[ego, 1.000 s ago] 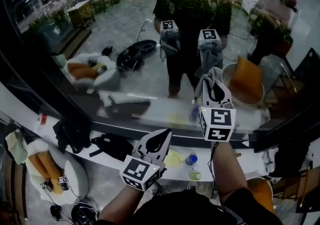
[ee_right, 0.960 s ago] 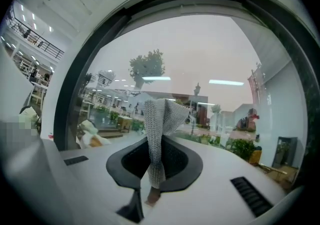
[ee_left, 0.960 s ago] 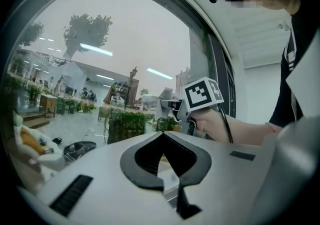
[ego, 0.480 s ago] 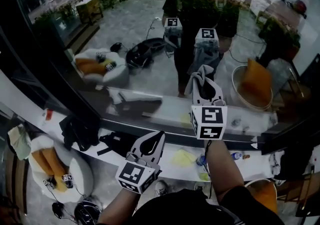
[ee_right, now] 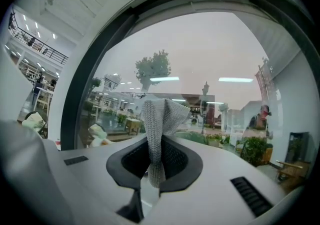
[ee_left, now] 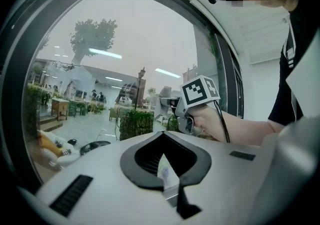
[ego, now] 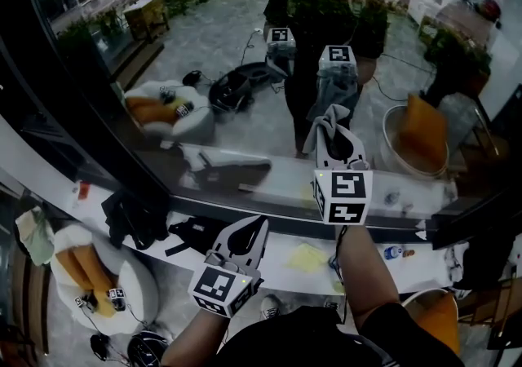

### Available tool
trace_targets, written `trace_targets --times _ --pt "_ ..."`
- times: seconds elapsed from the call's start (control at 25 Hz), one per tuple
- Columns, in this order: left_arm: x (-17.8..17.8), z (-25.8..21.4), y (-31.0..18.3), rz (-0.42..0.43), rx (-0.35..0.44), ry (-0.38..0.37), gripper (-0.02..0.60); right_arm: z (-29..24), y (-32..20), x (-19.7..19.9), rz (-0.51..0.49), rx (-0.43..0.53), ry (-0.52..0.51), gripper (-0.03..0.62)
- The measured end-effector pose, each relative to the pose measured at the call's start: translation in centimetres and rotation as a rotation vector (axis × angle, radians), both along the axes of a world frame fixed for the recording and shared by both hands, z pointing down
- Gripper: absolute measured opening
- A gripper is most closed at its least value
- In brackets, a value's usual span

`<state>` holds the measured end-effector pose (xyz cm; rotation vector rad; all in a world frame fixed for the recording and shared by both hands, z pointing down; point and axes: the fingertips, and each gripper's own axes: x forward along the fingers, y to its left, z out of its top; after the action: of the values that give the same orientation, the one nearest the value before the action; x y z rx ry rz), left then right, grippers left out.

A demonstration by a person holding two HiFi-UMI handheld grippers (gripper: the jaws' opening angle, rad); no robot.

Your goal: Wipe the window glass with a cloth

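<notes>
1. Head view: the window glass (ego: 204, 39) fills the upper frame and mirrors the person and both tools. The right gripper (ego: 341, 139) is at centre right and reaches up the frame to the pane. The grey cloth (ego: 324, 124) bunches at its tip and seems to meet its own mirror image. Its folds trail toward the upper left. The left gripper (ego: 258, 227) sits lower, at bottom centre, over the white sill (ego: 245, 179) and apart from the glass. Only this view shows both tools together, and the black bag (ego: 194, 235) at lower left.

2. Left gripper view: the left gripper (ee_left: 164, 144) has its jaws together with nothing held between them. Past them the glass (ee_left: 115, 54) curves across the frame. This view alone shows the right gripper (ee_left: 175, 105) from the side, gripped by a hand (ee_left: 210, 119) at right of centre.

3. Right gripper view: the right gripper (ee_right: 155, 145) is clamped on the cloth (ee_right: 161, 114). The cloth's long axis runs up the middle of the frame. Its narrow end is pinched low, and its wider free end flares at the top toward the glass (ee_right: 200, 49).
</notes>
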<state>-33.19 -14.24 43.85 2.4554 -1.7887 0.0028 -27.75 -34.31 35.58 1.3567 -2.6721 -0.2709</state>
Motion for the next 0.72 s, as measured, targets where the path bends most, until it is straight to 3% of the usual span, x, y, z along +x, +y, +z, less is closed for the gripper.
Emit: trace_targets --times 0.72 --pt "0.21 0.08 0.26 0.024 0.002 0.0 0.008 0.18 0.55 -0.81 -0.019 -0.019 -0.011 0.052"
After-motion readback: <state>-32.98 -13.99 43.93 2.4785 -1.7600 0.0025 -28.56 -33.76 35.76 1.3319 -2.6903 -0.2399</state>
